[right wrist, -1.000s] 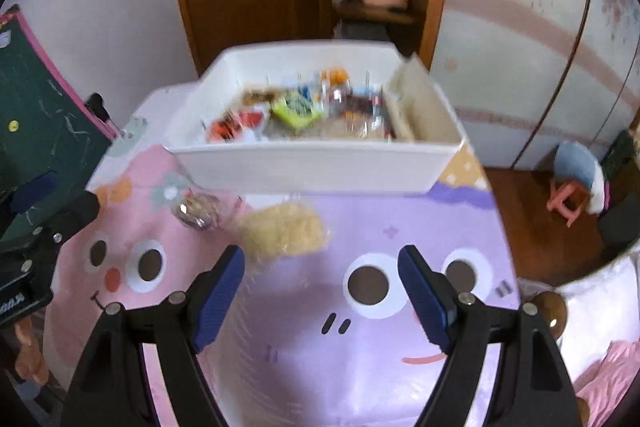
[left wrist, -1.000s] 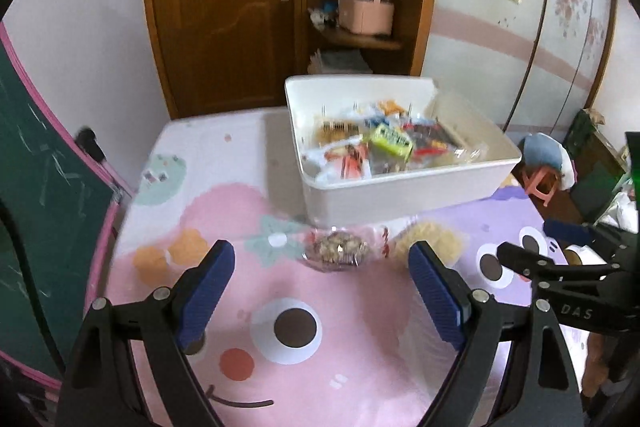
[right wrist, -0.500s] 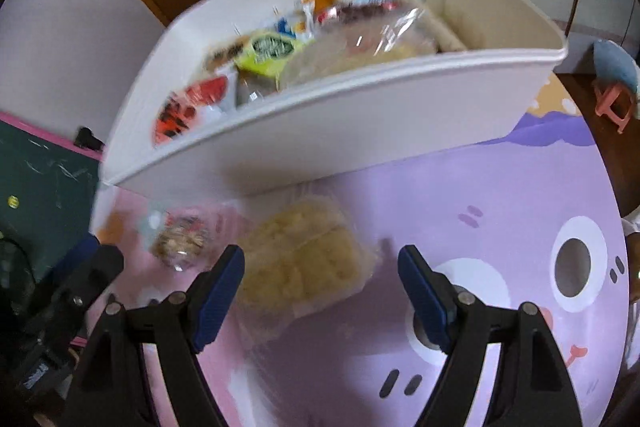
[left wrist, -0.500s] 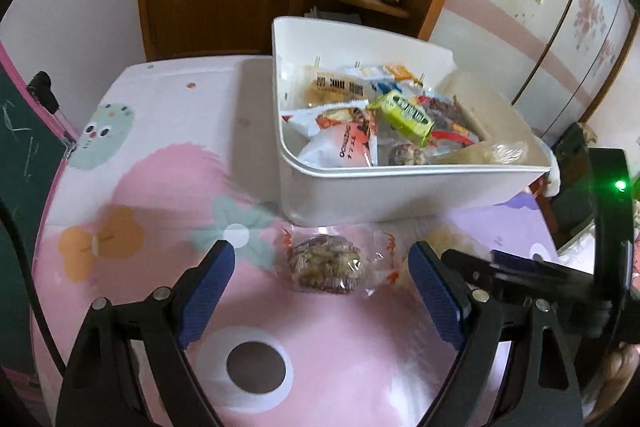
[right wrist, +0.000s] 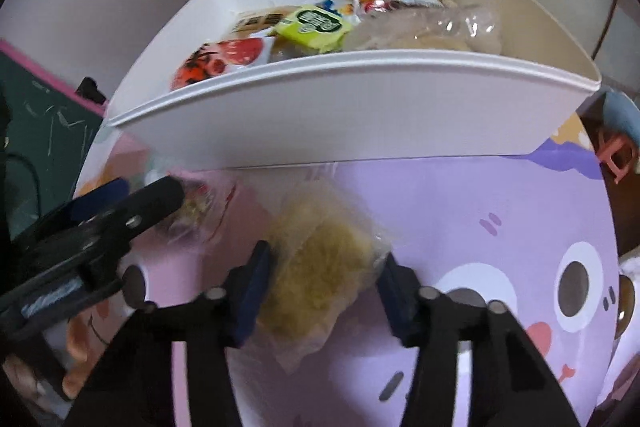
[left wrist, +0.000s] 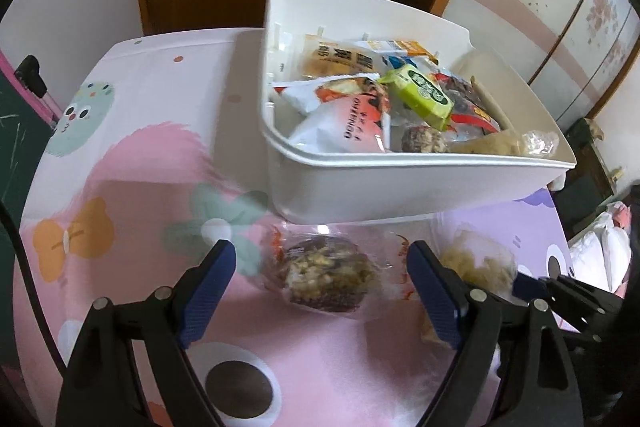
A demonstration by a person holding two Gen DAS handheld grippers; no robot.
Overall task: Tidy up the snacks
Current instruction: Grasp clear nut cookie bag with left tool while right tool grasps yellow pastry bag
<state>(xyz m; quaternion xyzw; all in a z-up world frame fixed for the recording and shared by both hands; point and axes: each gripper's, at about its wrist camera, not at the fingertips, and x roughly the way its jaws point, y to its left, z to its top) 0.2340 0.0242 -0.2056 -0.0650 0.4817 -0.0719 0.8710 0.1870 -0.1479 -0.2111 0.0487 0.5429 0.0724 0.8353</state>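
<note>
Snacks, 2 of them, lie loose on the mat [left wrist: 132, 171]. My right gripper [right wrist: 324, 283] has just been closing on the yellow pack [right wrist: 320, 267], pads touching. My left gripper [left wrist: 320, 283] straddles the nut cake [left wrist: 324, 277], jaws wide. Beyond sits the white bin [left wrist: 400, 187], their likely destination.

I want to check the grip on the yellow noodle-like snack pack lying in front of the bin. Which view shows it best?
The right wrist view: the yellow snack pack fills the middle, between the closing jaws of the right hand-held gripper. The left wrist view shows only a blurred piece of it at the right, partly behind the left gripper's finger.
</note>
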